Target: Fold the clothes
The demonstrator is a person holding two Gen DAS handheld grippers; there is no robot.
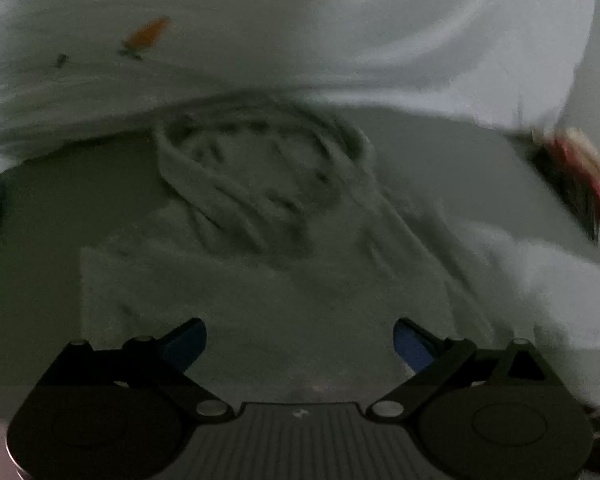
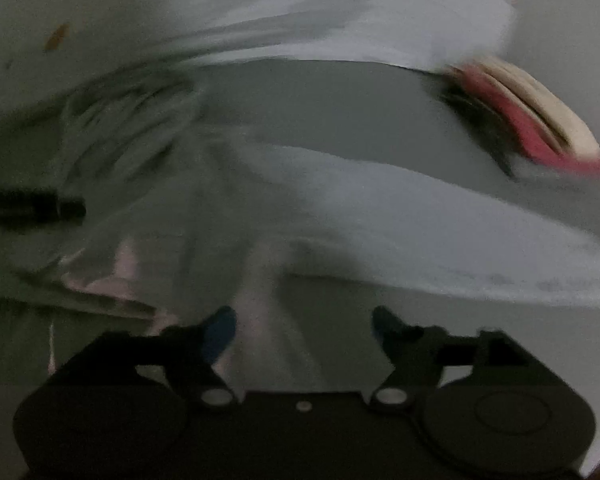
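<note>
While both grippers' fingers (image 1: 414,344) (image 2: 220,330) gape empty, a white garment (image 1: 260,280), collar (image 1: 256,176) pointing away, long axis straight ahead.

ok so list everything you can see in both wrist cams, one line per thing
pale garment: one, whitish with a dark blurred print, spread on the surface below the left gripper
white cloth: one large piece, white with a small orange mark, across the top of both views
folded stack: one pile, pink, cream and dark layers, far right
surface: one, grey, under the clothes
left gripper: one, black with blue fingertips, open over the pale garment, holding nothing
right gripper: one, black with blue fingertips, open over cloth, holding nothing
</note>
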